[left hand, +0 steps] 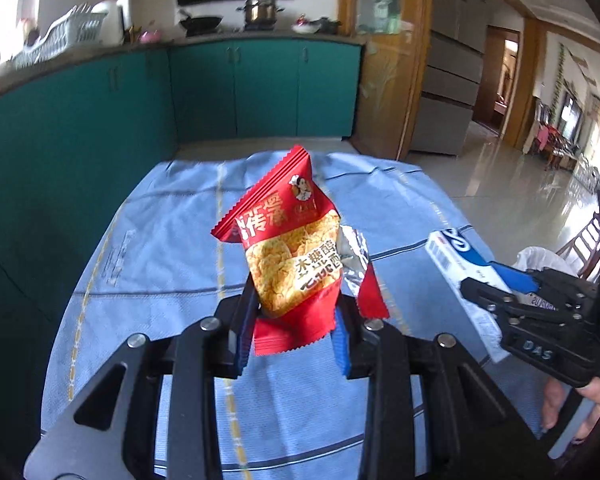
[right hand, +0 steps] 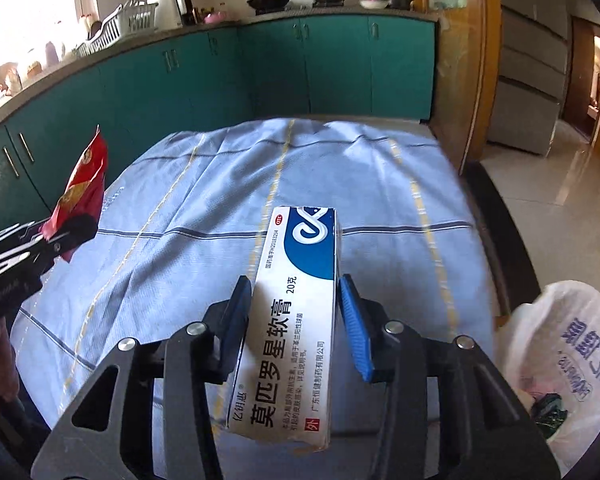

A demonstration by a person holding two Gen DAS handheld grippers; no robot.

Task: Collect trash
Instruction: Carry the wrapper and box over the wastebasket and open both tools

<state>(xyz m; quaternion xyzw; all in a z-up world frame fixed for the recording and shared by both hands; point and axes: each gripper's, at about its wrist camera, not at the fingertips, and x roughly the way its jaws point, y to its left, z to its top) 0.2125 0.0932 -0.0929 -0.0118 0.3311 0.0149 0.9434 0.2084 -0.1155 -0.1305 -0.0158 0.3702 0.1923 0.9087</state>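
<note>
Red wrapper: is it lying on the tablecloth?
No. The left gripper holds the red wrapper up between its fingers, above the tablecloth.

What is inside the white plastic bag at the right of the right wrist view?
Through the open top of the white plastic bag, something dark green and a pinkish shape show. The rest is covered by the bag's printed wall, so the other contents cannot be seen.
</note>
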